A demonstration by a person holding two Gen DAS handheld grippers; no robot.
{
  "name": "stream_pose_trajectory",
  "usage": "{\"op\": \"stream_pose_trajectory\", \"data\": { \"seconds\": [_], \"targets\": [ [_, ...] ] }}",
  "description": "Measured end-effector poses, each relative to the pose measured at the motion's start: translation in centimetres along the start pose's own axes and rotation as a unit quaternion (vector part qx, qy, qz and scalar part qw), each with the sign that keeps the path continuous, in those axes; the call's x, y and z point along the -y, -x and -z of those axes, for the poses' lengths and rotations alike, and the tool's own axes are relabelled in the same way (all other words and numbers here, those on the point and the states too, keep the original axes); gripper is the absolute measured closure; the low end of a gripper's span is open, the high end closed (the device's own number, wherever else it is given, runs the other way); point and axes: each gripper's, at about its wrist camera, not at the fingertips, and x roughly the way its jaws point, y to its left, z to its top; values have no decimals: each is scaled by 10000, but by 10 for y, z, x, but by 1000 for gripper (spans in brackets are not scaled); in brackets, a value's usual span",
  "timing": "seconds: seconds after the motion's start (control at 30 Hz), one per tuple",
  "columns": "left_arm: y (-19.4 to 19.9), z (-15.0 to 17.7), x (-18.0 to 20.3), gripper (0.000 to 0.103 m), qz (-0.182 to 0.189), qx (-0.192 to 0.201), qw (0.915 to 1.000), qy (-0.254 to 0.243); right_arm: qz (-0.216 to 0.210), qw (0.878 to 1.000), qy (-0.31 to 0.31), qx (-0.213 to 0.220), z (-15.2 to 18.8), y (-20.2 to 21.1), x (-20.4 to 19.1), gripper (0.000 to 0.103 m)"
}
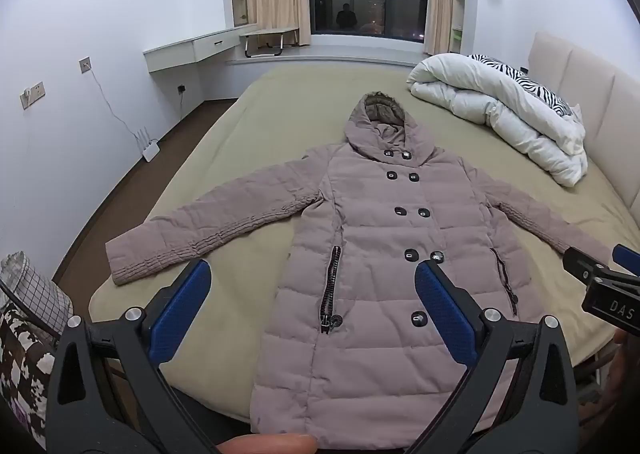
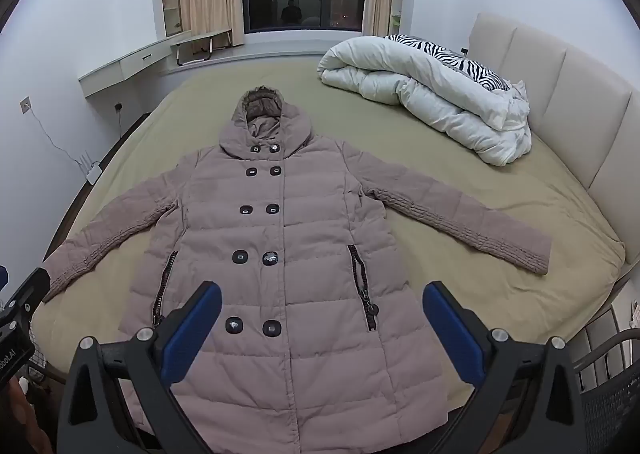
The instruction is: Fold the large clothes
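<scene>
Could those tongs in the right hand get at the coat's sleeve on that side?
Probably yes: the right tongs are open, and the mauve quilted coat's right sleeve lies flat on the olive bedsheet, nothing covering it.

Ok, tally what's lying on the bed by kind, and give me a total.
Coat: 1
White duvet: 1
Zebra-print pillow: 1
Total: 3

Both black plastic grippers, left gripper point(image 1: 312, 286) and right gripper point(image 2: 322, 308), have textured blue finger pads point(image 1: 180, 310), silver screws; bare fingertip point(image 1: 268, 444) bottom centre.
</scene>
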Motion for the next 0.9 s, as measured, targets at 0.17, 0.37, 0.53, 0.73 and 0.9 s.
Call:
{"op": "stream_pose_trajectory", "data": {
  "seconds": [0.17,0.37,0.53,0.73,0.9],
  "targets": [
    [0,0,0,0,-20,17,10000,-16,-8,10000,9,35,2,0,-2,0],
    [-4,4,3,0,-29,19,10000,-27,9,10000,13,50,3,0,-3,0],
    [-2,3,0,0,-27,20,10000,-28,10,10000,7,40,5,-1,-2,0],
    [-5,6,-3,0,-50,14,10000,6,5,10000,8,33,7,-1,-3,0],
    [-5,8,-4,0,-51,8,10000,12,5,10000,7,20,7,-2,-4,0]
  ]
}}
